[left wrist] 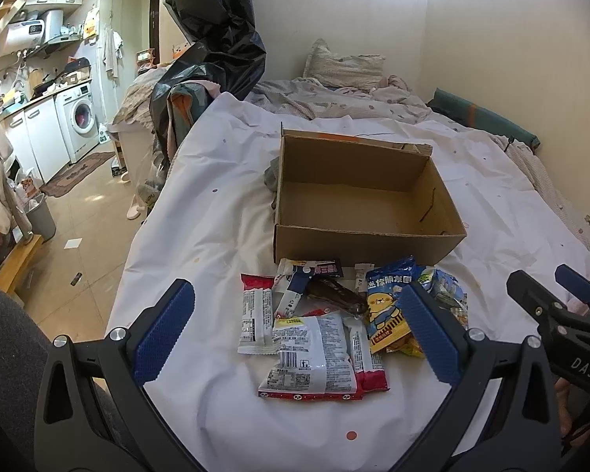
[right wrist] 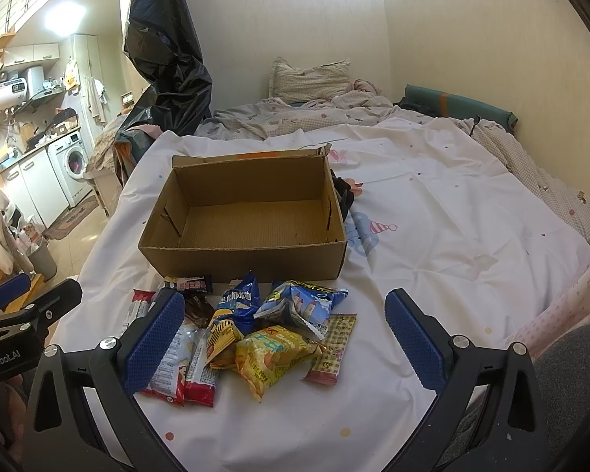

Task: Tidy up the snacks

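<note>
Cardboard box (right wrist: 247, 253) sits empty behind the snack packets (right wrist: 251, 338); we have both claws, left claw (left wrist: 297, 330) and right claw (right wrist: 285, 338), wide and holding nothing, so first pickup comes next.

My finger pads (right wrist: 153, 338) are blue with a fine dotted texture, set on black frames. The cardboard box (right wrist: 240, 253) is plain brown. The sheet (right wrist: 432, 236) is white with small coloured dots. One snack pack (right wrist: 271, 358) is yellow, another (right wrist: 236, 306) blue and yellow, one (right wrist: 332, 348) checked, perhaps tan and pink. The hanging bag (left wrist: 216, 19) is glossy black.
</note>
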`<state>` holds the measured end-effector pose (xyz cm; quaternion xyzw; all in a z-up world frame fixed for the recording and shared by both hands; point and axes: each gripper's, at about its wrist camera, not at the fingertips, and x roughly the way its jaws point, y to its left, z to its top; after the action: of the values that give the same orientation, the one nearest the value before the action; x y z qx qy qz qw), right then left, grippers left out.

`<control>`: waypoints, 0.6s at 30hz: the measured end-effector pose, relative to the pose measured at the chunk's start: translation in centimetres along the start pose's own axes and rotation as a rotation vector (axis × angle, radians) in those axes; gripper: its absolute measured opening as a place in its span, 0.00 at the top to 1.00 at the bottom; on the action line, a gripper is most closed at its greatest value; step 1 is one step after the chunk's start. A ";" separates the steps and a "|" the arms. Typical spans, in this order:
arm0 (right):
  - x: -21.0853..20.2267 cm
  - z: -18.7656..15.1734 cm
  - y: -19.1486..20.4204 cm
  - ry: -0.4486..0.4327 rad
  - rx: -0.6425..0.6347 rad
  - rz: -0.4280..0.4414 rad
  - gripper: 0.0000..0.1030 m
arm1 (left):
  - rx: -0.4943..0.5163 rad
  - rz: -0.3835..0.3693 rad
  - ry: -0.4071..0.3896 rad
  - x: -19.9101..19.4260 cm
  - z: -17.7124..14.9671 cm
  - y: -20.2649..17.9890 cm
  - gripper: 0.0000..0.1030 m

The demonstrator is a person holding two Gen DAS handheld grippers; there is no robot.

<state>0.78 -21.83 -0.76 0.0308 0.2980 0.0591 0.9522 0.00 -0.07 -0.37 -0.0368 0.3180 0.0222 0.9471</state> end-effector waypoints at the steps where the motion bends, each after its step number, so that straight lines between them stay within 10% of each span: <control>1: 0.1 0.0 0.0 0.002 0.000 -0.001 0.00 | -0.002 0.000 0.001 0.0 0.0 0.0 0.00; 18: -0.2 0.0 0.0 0.003 0.001 -0.002 0.00 | -0.017 0.003 0.011 0.4 0.2 0.3 0.00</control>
<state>0.60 -21.87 -0.61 0.0308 0.2997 0.0581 0.9518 0.40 0.25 -0.48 -0.0446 0.3231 0.0262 0.9450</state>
